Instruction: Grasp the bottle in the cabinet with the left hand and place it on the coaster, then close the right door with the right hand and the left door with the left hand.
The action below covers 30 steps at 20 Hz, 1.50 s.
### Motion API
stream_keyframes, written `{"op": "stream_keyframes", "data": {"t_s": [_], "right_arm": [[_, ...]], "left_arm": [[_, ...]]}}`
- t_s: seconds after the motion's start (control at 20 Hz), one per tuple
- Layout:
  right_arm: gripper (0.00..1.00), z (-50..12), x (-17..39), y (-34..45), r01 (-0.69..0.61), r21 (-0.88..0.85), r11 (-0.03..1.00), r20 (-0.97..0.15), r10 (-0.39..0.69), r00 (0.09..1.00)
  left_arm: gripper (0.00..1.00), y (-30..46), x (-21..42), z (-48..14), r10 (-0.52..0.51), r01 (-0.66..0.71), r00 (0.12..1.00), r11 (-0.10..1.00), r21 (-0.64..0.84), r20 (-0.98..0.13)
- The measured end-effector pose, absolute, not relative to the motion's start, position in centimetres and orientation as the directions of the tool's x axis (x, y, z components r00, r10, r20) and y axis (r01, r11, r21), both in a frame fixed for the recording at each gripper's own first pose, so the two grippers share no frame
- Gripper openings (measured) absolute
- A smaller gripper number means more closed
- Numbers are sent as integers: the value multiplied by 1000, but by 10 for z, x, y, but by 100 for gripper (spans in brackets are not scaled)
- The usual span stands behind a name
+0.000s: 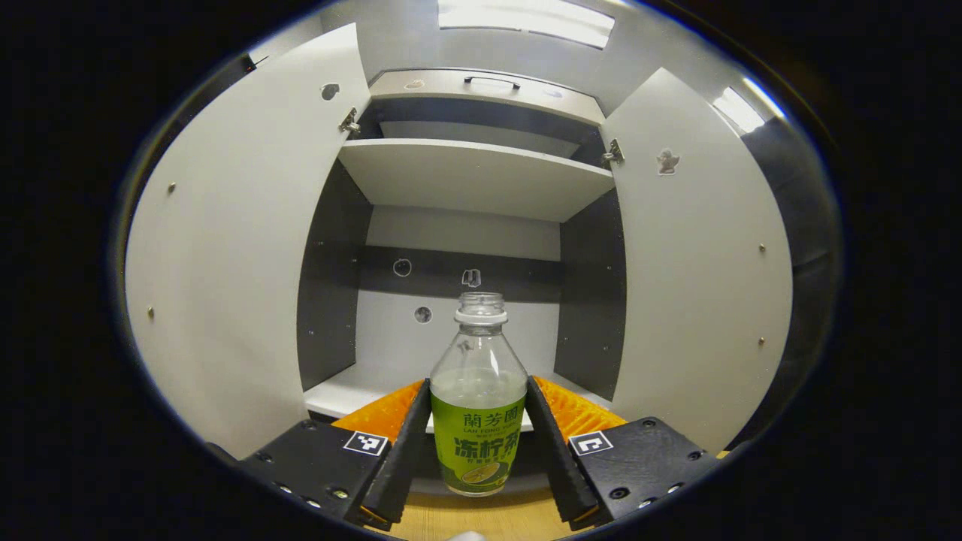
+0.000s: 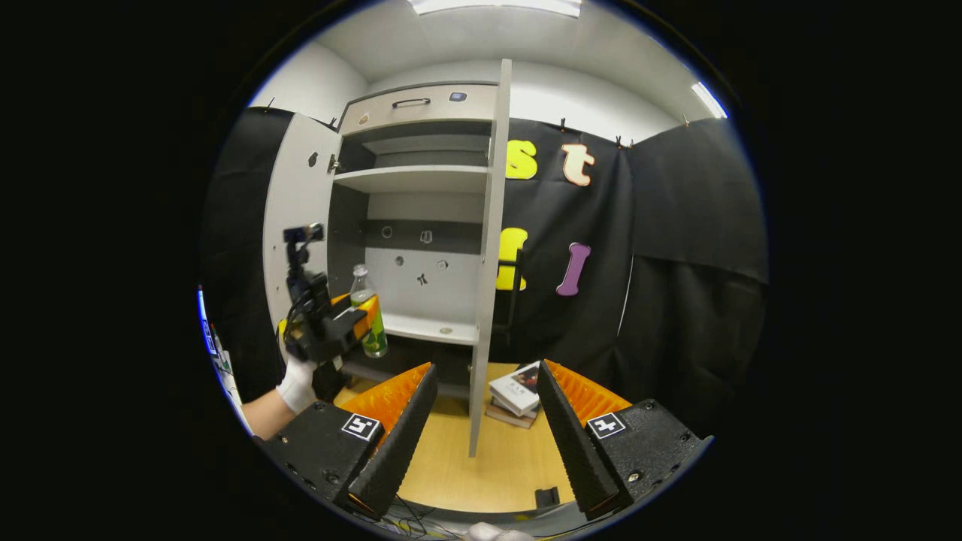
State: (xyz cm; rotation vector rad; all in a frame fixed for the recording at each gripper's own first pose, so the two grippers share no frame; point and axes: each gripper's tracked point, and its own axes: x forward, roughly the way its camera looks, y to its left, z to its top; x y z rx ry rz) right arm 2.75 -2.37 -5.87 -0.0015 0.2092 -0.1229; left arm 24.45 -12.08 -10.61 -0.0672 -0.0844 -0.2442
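Note:
A clear bottle (image 1: 479, 421) with a green label stands upright between my left gripper's fingers. The left gripper (image 1: 479, 385) is shut on its label, just in front of the cabinet's lower shelf (image 1: 347, 391). Both white cabinet doors stand open: the left door (image 1: 240, 248) and the right door (image 1: 699, 263). In the right gripper view a gloved hand (image 2: 297, 385) holds the left gripper (image 2: 355, 319) with the bottle (image 2: 368, 315) at the cabinet's opening. The right door (image 2: 488, 255) shows edge-on there. My right gripper (image 2: 485, 370) is open with nothing between its fingers, low over the table, short of that door.
A wooden table (image 2: 481, 458) runs under the cabinet. A stack of books (image 2: 515, 394) lies right of the right door. A small dark object (image 2: 547, 496) sits at the table's near edge. An upper shelf (image 1: 473, 176) and a drawer with a handle (image 1: 491, 80) top the cabinet.

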Motion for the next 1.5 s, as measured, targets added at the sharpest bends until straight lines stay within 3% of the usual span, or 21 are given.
{"op": "stream_keyframes", "data": {"t_s": [0.4, 0.85, 1.3, 1.5], "right_arm": [[83, -98, 7, -32, 141, -14, 990, -280, -139, 950], [83, -125, -4, -39, 146, -57, 988, -356, -157, 921], [83, -127, -14, -40, 126, -81, 989, -361, -147, 921], [83, -120, -14, -43, 130, -79, 988, -350, -149, 925]], "left_arm": [[73, -130, 165, -229, -328, 328, 945, 945, 1, -17], [73, -149, 138, -320, -373, 369, 923, 928, -59, -91], [76, -144, 138, -357, -353, 350, 932, 935, -53, -84], [82, -145, 133, -358, -347, 341, 930, 938, -66, -119]]}}
